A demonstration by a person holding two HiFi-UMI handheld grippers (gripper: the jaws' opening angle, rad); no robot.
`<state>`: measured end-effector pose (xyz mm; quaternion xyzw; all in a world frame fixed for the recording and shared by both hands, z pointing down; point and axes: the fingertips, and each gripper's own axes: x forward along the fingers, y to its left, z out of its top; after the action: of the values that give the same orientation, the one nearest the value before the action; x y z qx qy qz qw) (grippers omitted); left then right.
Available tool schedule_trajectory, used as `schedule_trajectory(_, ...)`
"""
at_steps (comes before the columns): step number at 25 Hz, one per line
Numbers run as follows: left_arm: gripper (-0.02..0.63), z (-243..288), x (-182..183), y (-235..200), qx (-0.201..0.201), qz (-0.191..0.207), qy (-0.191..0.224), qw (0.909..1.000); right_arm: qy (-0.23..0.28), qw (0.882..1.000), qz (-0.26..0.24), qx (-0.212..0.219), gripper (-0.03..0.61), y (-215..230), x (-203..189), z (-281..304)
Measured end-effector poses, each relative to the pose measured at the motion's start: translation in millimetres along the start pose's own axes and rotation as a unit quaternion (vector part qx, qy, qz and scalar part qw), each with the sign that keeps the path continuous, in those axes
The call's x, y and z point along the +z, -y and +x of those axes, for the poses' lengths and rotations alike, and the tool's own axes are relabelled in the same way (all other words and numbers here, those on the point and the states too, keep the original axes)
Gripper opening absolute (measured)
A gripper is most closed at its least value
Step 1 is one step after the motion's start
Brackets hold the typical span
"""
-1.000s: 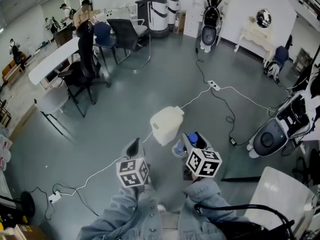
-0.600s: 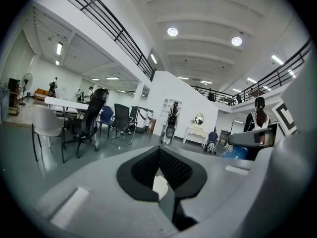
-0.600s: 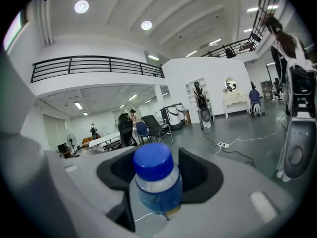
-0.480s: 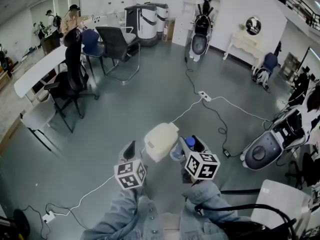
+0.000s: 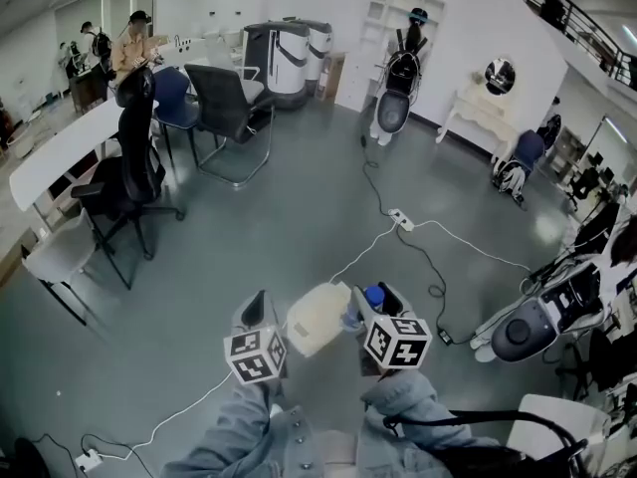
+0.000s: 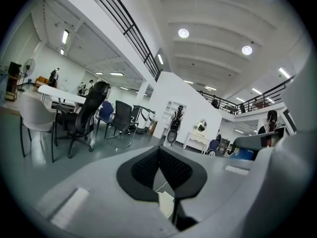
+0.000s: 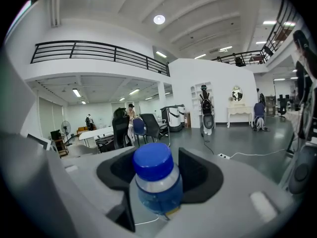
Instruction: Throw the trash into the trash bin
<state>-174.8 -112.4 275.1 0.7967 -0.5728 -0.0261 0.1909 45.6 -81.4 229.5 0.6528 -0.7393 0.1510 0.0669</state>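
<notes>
Bottle: clear plastic bottle (image 7: pixel 156 182) with a blue cap, standing upright between the right gripper's jaws. In the head view it's low and a bit right of centre (image 5: pixel 366 302), held up off the floor, not in the bin.

Right gripper: the right gripper (image 7: pixel 159 168) is clamped on that bottle, a black pad on each side of it just under the cap. Its marker cube (image 5: pixel 396 340) sits right below the bottle in the head view.

Trash bin: cream-coloured trash bin (image 5: pixel 317 319) on the floor at bottom centre, just left of the bottle and between the two grippers in the picture. Lid looks down, as far as I can tell.

Left gripper: the left gripper (image 6: pixel 159 150) has its jaws pressed together at the tips with nothing in them. You can see a sliver of floor and something pale through the gap lower down. In the head view it's left of the bin (image 5: pixel 256 309), with its own cube (image 5: pixel 256 355) under it.

Sleeves: denim sleeves (image 5: pixel 254 431) come up from the bottom edge to both grippers.

Floor: grey, glossy floor (image 5: pixel 299 217). A white cable (image 5: pixel 358 252) runs from near the bin up and right to a power strip (image 5: pixel 401 219).

Chairs: black office chair (image 5: pixel 134 177) at the left, another dark chair (image 5: pixel 229 108) in the upper left, next to a long white table (image 5: pixel 55 152).

Back of the room: person (image 5: pixel 134 48) standing in the top left corner, white dressing table (image 5: pixel 483 113) against the wall at upper right.
</notes>
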Motion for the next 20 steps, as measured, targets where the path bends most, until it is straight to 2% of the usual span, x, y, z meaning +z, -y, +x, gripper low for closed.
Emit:
schedule_trajectory(7,0.009,53,2,-24,-0.012,0.007,-0.022,0.9997,0.004,0.999,0.01,-0.03,0.25,10,7,48)
schedule_trajectory(13,0.009,91,-7,-21,-0.024,0.024,-0.047,0.9983,-0.011,0.998,0.035,-0.05,0.25,33,-7,77)
schedule_trajectory(20,0.009,128,-19,-10,-0.018,0.046,-0.069,0.9964,-0.017,0.997,0.05,-0.057,0.25,70,-14,112)
